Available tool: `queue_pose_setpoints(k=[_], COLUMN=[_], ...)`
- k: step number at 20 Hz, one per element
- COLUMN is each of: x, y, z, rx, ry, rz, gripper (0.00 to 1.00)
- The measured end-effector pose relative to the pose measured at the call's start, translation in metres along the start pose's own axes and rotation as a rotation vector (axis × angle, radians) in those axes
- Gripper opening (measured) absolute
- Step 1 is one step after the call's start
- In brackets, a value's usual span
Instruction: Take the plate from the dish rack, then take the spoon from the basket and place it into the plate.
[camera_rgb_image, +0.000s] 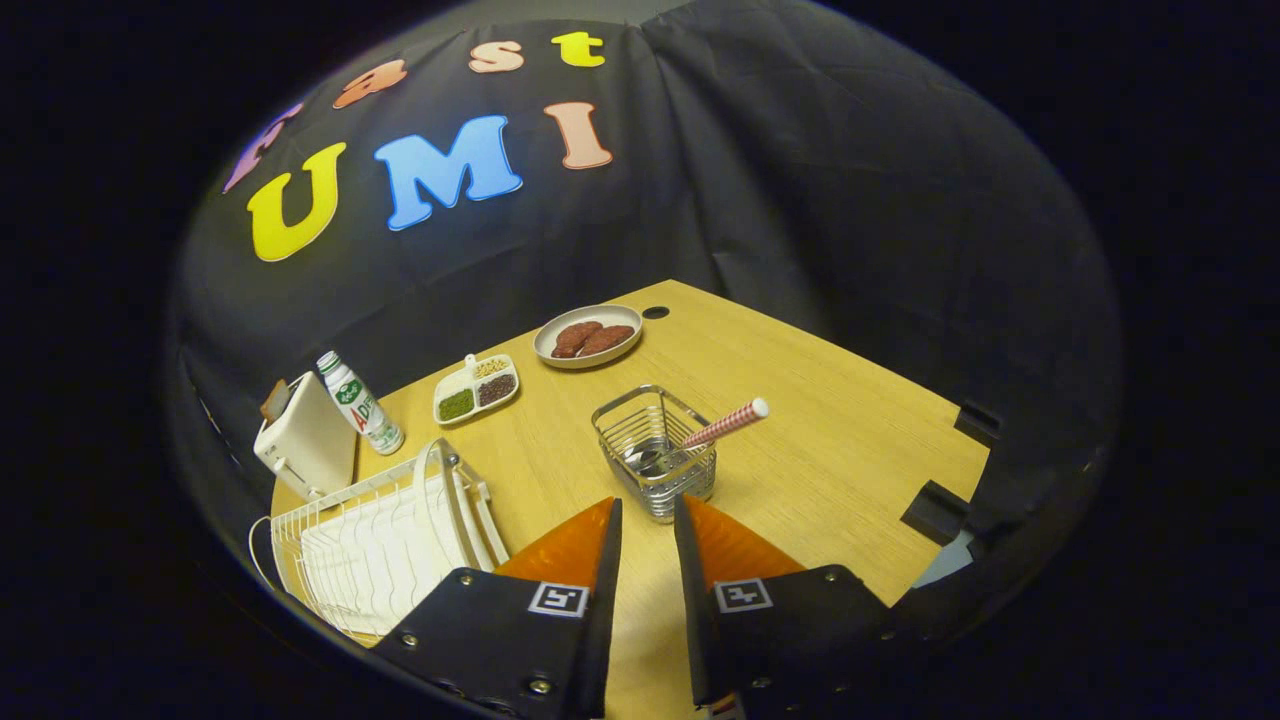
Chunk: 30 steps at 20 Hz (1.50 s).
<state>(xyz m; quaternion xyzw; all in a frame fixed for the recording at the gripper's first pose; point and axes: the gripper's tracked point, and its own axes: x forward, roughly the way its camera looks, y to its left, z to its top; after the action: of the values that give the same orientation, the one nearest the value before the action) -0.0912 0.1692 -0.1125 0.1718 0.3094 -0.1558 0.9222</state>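
Working left to right, we start at the white toaster (305, 440) and the white bottle (360, 403) with a green cap beside it; its green and red lettering is too small for us to read. In front of them stands the white dish rack (385, 535), where the white plate (440, 490) leans upright near the right end.

We judge the first step is to bring the fingers in over the plate's rim, straddle it, and lift straight up clear of the wires.

The gripper (648, 520) hovers slightly parted and empty. Just ahead of it sits the wire basket (655, 450), holding the spoon (705, 435) with its red-checked handle.
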Motion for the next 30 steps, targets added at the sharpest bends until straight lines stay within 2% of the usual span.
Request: queue_pose_setpoints(k=[10,16,22,24,25,26,27,28,29,30], x=[0.057,0.072,0.081,0.081,0.088,0.077,0.075,0.073,0.073,0.070], y=[-0.026,-0.045,-0.048,-0.051,-0.044,-0.045,-0.049,-0.039,-0.036,-0.040], z=[0.016,0.023,0.034,0.034,0.041,0.044,0.042,0.051,0.057,0.055], rx=[0.134,0.222,0.273,0.276,0.298,0.293,0.282,0.307,0.307,0.288], ry=[0.022,0.017,-0.004,-0.004,-0.037,-0.034,-0.029,-0.067,-0.073,-0.067], rz=[-0.133,-0.200,-0.180,-0.180,-0.129,-0.152,-0.167,-0.113,-0.114,-0.125], gripper=[0.32,0.32,0.34,0.30,0.30,0.19,0.19,0.19,0.08,0.08])
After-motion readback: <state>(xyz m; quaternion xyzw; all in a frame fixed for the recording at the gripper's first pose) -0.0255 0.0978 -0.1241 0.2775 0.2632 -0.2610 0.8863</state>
